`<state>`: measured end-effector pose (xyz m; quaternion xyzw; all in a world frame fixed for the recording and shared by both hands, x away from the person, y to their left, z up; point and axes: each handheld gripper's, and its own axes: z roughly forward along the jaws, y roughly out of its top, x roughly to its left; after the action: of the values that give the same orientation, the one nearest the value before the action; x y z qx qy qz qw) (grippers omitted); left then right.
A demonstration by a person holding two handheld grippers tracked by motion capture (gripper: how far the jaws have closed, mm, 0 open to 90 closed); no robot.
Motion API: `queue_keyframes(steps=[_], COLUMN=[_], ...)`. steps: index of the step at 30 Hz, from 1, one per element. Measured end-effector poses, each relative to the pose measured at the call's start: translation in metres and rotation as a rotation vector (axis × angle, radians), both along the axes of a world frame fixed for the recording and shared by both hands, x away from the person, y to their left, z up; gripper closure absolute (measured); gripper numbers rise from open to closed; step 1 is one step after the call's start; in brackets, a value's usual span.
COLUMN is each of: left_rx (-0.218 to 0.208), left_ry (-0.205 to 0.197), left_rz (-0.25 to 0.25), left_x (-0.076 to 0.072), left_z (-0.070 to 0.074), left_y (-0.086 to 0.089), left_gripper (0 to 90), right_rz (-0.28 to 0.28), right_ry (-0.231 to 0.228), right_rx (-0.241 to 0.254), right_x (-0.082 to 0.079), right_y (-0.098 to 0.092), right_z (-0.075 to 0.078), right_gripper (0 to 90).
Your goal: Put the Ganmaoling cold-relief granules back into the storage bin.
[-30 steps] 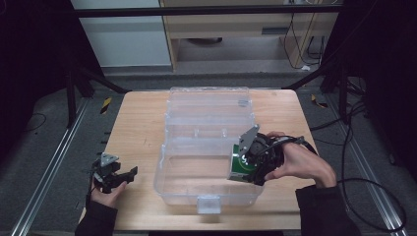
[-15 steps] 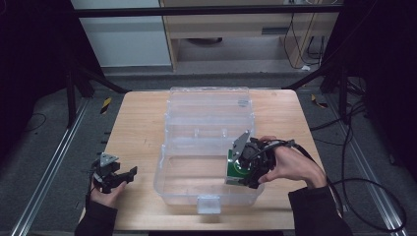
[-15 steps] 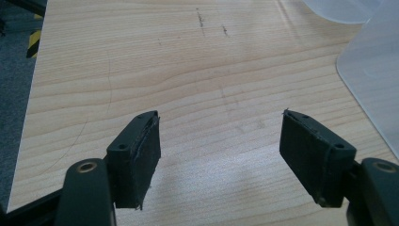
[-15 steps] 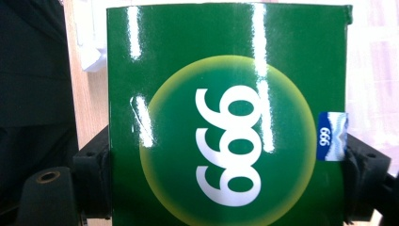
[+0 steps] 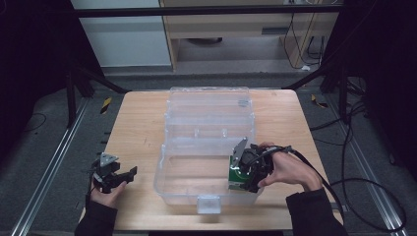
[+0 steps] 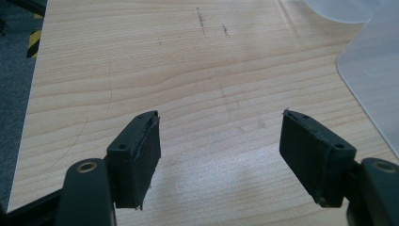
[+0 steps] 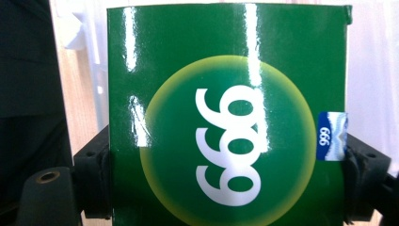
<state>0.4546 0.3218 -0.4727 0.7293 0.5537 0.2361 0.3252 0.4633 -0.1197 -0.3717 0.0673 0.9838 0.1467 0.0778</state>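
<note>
A clear plastic bin (image 5: 187, 189) with its lid folded back stands mid-table. My right gripper (image 5: 244, 176) is shut on a green box (image 5: 238, 174) printed with a yellow circle and white "999"; it hangs low inside the bin's right front corner. In the right gripper view the green box (image 7: 226, 117) sits squeezed between the two black jaws, a small blue sticker (image 7: 331, 135) on its right edge. My left gripper (image 5: 123, 176) rests over the table's front left corner, open, and in the left gripper view its fingers (image 6: 141, 155) stand wide apart over bare wood with nothing between them.
The bin's open lid (image 5: 209, 105) lies flat toward the far side of the wooden table (image 5: 135, 123). Its front latch (image 5: 208, 204) faces the near edge. The bin's curved corner (image 6: 371, 70) lies just right of the left gripper. A cable (image 5: 344, 187) trails from the right gripper.
The right gripper has sunk with the green box, going lower into the bin's right front corner. The left gripper has stayed where it was.
</note>
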Motion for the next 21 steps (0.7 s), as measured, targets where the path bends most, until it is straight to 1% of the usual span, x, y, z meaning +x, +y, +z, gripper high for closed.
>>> queue_keyframes(steps=[2, 3, 7, 10, 12, 15, 19, 21], left_rx=[0.000, -0.001, -0.001, 0.000, -0.001, -0.001, -0.001, 0.000], left_ry=[-0.001, -0.001, 0.000, 0.000, -0.001, -0.002, -0.001, 0.001], left_rz=[0.000, 0.000, 0.001, 0.000, 0.000, 0.001, 0.000, -0.001], left_x=[0.000, 0.000, 0.000, 0.000, 0.000, 0.000, 0.000, 0.000], left_z=[0.000, 0.000, 0.000, 0.000, 0.000, 0.000, 0.000, 0.000], left_y=[0.000, 0.000, 0.000, 0.000, 0.000, 0.001, 0.000, 0.000], left_gripper=[28.8, 28.8, 28.8, 28.8, 28.8, 28.8, 28.8, 28.8], right_rz=[-0.007, 0.001, 0.004, 0.017, 0.017, 0.026, 0.016, 0.020], right_ry=[0.007, 0.006, 0.017, 0.017, 0.025, 0.020, 0.031, 0.031], right_rx=[0.000, -0.002, 0.003, -0.007, -0.014, -0.021, -0.004, 0.001], right_x=[0.001, 0.001, 0.003, 0.003, 0.003, 0.004, 0.005, 0.005], right_y=[0.000, 0.000, -0.001, 0.000, 0.001, 0.001, -0.001, -0.002], right_z=[-0.003, -0.005, -0.010, -0.012, -0.014, -0.016, -0.022, -0.024], right_gripper=[16.0, 16.0, 16.0, 15.9, 15.8, 15.7, 15.5, 15.5])
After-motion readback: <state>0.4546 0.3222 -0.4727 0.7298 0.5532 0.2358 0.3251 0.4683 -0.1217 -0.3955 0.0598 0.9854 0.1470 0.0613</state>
